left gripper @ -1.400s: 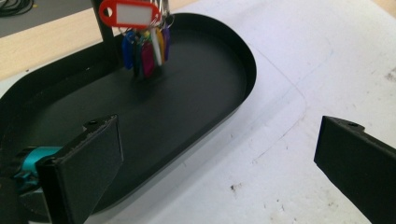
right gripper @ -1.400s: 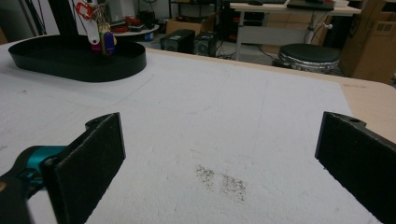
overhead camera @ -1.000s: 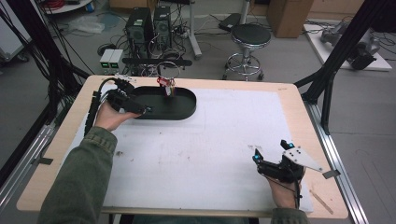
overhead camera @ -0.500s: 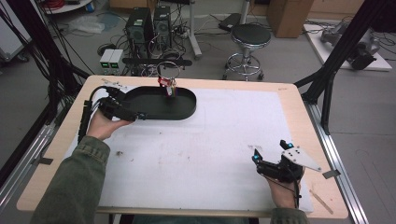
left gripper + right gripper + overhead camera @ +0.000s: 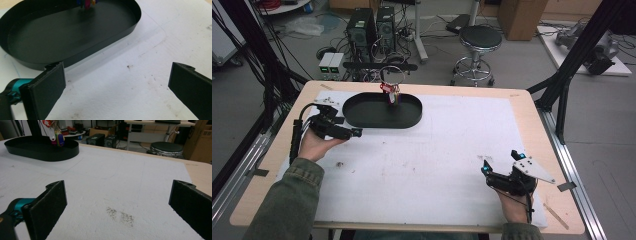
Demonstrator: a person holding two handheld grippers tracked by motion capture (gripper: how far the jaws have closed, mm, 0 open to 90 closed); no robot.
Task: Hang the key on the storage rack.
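A black oval tray [image 5: 372, 114] lies at the far left of the white mat. A bunch of coloured key tags [image 5: 391, 93] hangs from a small stand over the tray's far rim. My left gripper [image 5: 347, 125] is open just off the tray's near-left end, low over the mat. In the left gripper view the tray [image 5: 70, 32] lies ahead and the tags [image 5: 86, 2] are at the top edge, with nothing between the jaws. My right gripper [image 5: 500, 161] is open near the table's front right over bare mat [image 5: 117, 195].
The white mat [image 5: 452, 140] covers most of the wooden table [image 5: 532, 107]. A thin stick [image 5: 556, 216] lies at the front right corner. Behind the table are computer boxes [image 5: 367, 22] and a stool [image 5: 479, 37]. Black frame posts [image 5: 562, 80] stand at the right.
My left gripper has drawn back from over the tray's left end toward the near left, and is now off the tray. The right gripper has stayed put.
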